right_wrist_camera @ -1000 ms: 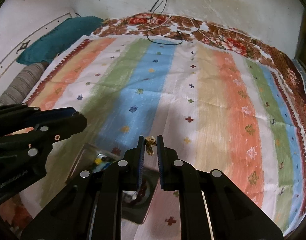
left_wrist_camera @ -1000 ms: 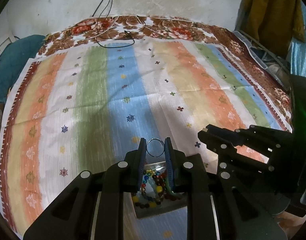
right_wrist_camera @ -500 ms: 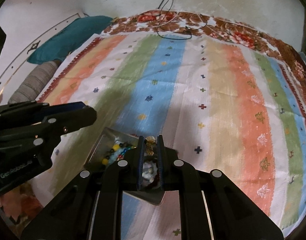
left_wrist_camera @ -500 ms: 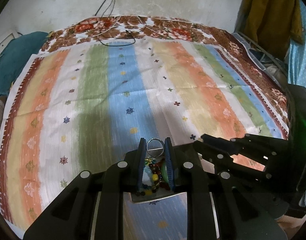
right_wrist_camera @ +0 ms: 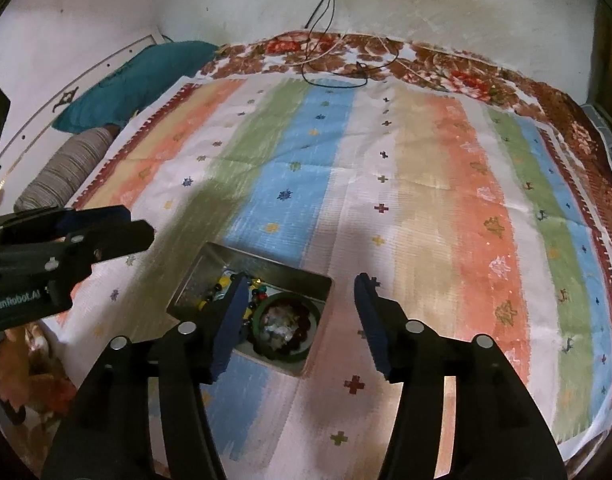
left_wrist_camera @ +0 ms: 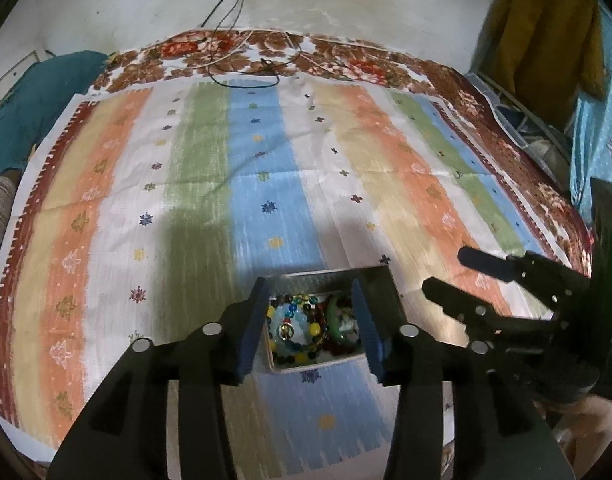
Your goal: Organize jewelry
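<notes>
A small metal tin sits on the striped cloth, also in the right wrist view. It holds bead bracelets, a green bangle and a silver ring. My left gripper is open and empty above the tin. My right gripper is open and empty above the tin's right side; the green bangle lies below it. The right gripper also shows at the right in the left wrist view, and the left gripper at the left in the right wrist view.
The striped cloth covers a floral bedspread. Black and white cables lie at the far edge by the wall. A teal pillow and a striped bolster lie at the left. Clothes hang at the right.
Both grippers opened over the tin. The left gripper let go of the silver ring and the right let go of a small gold piece; both dropped into the tin.
</notes>
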Action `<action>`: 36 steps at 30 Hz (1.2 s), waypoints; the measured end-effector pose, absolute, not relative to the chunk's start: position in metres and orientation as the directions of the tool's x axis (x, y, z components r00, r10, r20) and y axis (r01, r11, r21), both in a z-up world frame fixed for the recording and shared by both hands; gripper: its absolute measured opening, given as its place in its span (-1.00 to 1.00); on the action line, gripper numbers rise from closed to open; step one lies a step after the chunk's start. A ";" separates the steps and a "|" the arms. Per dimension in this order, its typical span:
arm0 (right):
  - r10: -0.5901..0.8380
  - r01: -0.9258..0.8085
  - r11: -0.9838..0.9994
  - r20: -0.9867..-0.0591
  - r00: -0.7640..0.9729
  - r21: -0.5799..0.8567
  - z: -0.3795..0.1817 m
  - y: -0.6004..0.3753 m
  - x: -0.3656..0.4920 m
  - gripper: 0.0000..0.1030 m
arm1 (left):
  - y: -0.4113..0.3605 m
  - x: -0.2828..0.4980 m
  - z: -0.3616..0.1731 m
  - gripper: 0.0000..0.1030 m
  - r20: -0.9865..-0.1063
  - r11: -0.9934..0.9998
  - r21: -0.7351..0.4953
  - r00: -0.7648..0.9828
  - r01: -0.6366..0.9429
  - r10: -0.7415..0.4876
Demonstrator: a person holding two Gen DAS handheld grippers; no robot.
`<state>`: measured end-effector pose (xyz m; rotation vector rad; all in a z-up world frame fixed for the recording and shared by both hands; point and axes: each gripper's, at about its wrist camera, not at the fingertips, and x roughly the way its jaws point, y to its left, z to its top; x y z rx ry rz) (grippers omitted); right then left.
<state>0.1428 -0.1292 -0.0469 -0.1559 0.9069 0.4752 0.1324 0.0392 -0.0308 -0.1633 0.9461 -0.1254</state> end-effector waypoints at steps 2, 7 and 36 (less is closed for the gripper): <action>0.341 -0.462 0.884 -0.781 0.523 0.076 -0.045 -0.134 0.138 0.18 | 0.039 0.128 -0.031 -0.02 -0.795 0.981 -0.191 0.579 0.044 -0.181; 0.358 -0.465 0.881 -0.769 0.530 0.090 -0.039 -0.143 0.131 0.37 | 0.040 0.117 -0.029 0.32 -0.787 0.982 -0.180 0.590 0.055 -0.178; 0.423 -0.509 0.855 -0.710 0.564 0.105 -0.027 -0.173 0.083 0.80 | 0.027 0.061 -0.021 0.89 -0.754 0.994 -0.057 0.649 0.091 -0.103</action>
